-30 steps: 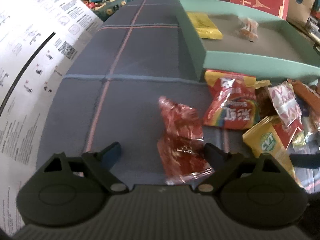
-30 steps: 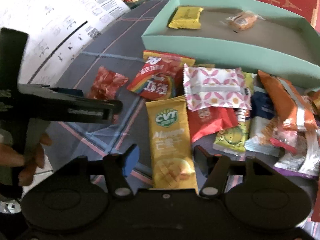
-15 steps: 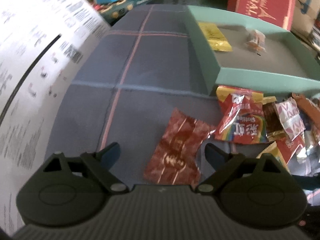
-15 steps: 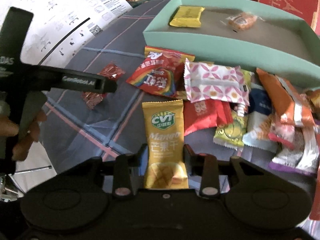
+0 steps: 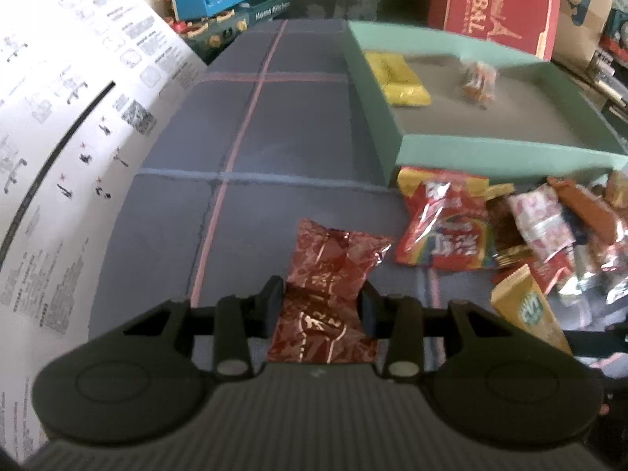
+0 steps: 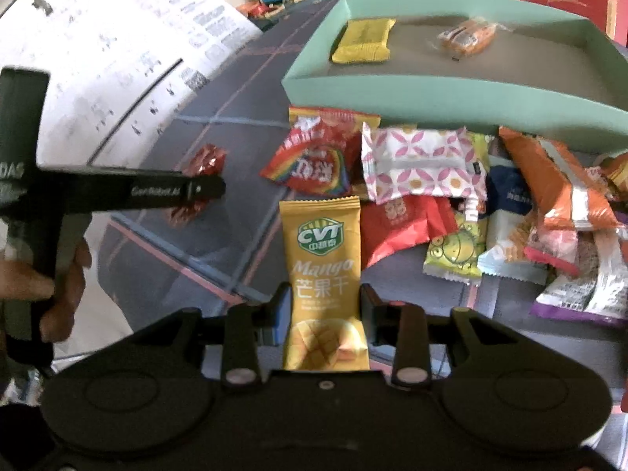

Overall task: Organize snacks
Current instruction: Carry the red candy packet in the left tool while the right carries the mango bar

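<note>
Both packets in hand look light, thin and crinkly, so by my judgement they will flex and slide rather than resist. The left tongs (image 5: 320, 306) are clenched on the crumpled dark-red foil sweet wrapper (image 5: 329, 274), gripping it across its near half while the far end lies loose on the cloth; foil like this is slick and may slip out if pinched only at the edge, so a hold across the filled middle seems safer. The right tongs (image 6: 324, 310) are clamped on the flat yellow mango-strip sachet (image 6: 322, 263) at its lower third, the printed upper part sticking forward; it looks stiffer than the foil but would likely droop when carried by one end. Neither seems fragile, though hard squeezing could crush the contents. Beyond them a heap of mixed snack packets (image 6: 471, 204) lies just in front of the shallow mint-green cardboard tray (image 6: 431, 98), which holds a small yellow wrapped bar (image 6: 363, 41) and a clear-wrapped orange snack (image 6: 467, 37), well apart, on its grey floor. The bench is covered in a dark blue-grey cloth with thin pink grid lines (image 5: 251, 149), soft enough to snag a packet corner. A large white printed sheet (image 5: 59, 137) curves up beside it, and toy boxes and a red carton (image 5: 494, 4) crowd the room behind.
</note>
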`<act>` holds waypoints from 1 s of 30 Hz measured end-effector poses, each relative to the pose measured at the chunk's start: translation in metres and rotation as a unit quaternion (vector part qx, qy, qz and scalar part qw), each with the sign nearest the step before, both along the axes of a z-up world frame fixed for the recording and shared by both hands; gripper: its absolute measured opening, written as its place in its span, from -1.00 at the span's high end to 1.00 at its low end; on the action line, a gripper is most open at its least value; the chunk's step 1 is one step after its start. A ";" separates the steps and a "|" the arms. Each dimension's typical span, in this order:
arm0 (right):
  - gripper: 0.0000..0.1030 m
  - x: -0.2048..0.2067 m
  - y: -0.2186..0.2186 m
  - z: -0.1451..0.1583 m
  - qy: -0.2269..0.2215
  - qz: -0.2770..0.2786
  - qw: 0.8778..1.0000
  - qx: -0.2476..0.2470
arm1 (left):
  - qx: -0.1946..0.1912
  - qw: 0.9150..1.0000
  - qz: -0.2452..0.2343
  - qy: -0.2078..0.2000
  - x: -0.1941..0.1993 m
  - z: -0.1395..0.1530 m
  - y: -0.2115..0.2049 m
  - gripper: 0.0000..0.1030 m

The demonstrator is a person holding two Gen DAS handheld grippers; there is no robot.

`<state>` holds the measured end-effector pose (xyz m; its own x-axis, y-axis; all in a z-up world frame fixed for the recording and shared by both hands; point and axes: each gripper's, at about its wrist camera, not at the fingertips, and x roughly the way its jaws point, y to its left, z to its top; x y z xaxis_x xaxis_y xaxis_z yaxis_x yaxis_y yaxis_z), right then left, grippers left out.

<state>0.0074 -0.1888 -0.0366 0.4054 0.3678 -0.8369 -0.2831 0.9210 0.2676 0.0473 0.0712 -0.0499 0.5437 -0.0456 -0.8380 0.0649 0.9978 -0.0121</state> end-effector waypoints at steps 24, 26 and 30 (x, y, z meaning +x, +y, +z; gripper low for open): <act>0.31 0.164 -0.118 0.091 -0.094 -0.154 0.983 0.018 | -0.026 0.996 -0.058 -0.058 0.143 0.088 -0.111 0.23; 0.31 0.174 -0.125 0.081 -0.085 -0.159 0.983 0.017 | -0.019 0.997 -0.060 -0.048 0.153 0.078 -0.115 0.23; 0.31 0.197 -0.129 0.056 -0.066 -0.169 0.983 0.013 | -0.004 0.998 -0.060 -0.033 0.163 0.059 -0.113 0.23</act>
<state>0.2047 -0.3174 0.0195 0.6134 0.2137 -0.7603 0.0041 0.9618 0.2736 0.2102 -0.0421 0.0090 0.5872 -0.1204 -0.8004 0.1845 0.9828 -0.0124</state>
